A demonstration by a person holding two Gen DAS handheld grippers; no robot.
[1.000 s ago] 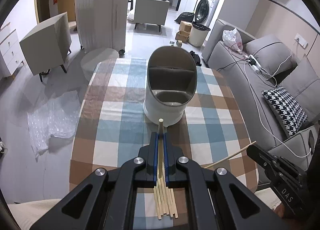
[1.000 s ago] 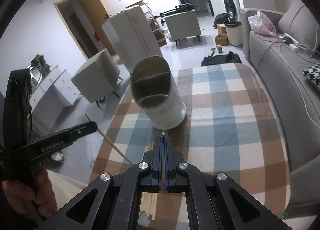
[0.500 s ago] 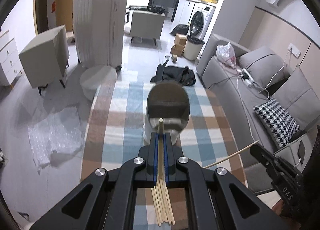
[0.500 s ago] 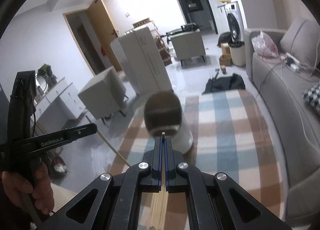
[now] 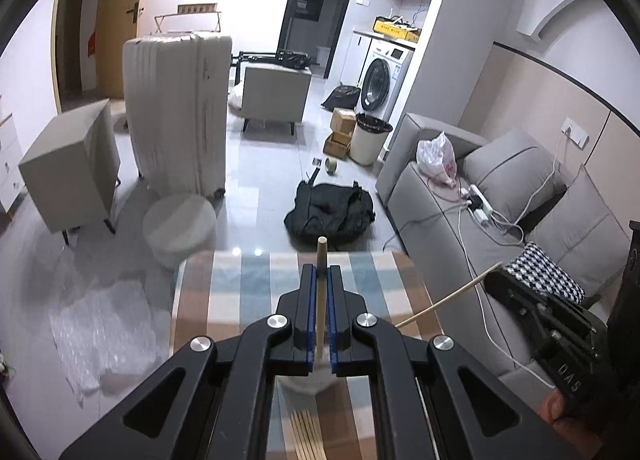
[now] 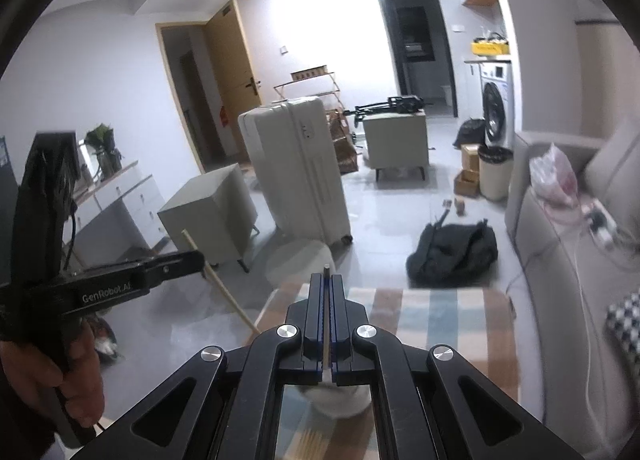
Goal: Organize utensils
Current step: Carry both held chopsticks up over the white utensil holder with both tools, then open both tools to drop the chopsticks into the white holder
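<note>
Two grippers hang above a counter (image 5: 224, 292) covered in a checked cloth of blue, tan and white squares. Beyond the counter's far edge lies a glossy grey floor; a black bag (image 5: 330, 211) lies on it just past that edge, with a round pale stool (image 5: 178, 225) to the bag's left. A tall cream suitcase (image 5: 176, 111) stands behind the stool, and a grey sofa (image 5: 460, 236) runs along the counter's right side, carrying a houndstooth cushion (image 5: 540, 270) and a power strip with white cables. A washing machine (image 5: 382, 79) stands at the far wall, well past the bag.

The far half of the counter shows bare cloth, and the floor between counter and suitcase holds only the stool and the bag.

The left gripper (image 5: 320, 272) has its jaws pressed onto one pale wooden chopstick (image 5: 321, 260), whose blunt end sticks out just past the jaw tips. The right gripper (image 6: 327, 280) likewise pinches a thin chopstick in right jaws (image 6: 327, 300), seen edge-on between the blue pads. A white utensil holder (image 6: 340, 400) shows only as a blurred patch on the counter beneath both grippers, and a bundle of loose chopsticks (image 5: 306, 434) lies on the cloth nearer than the holder. In each view the other gripper appears at the counter's side with its stick pointing inward.
</note>
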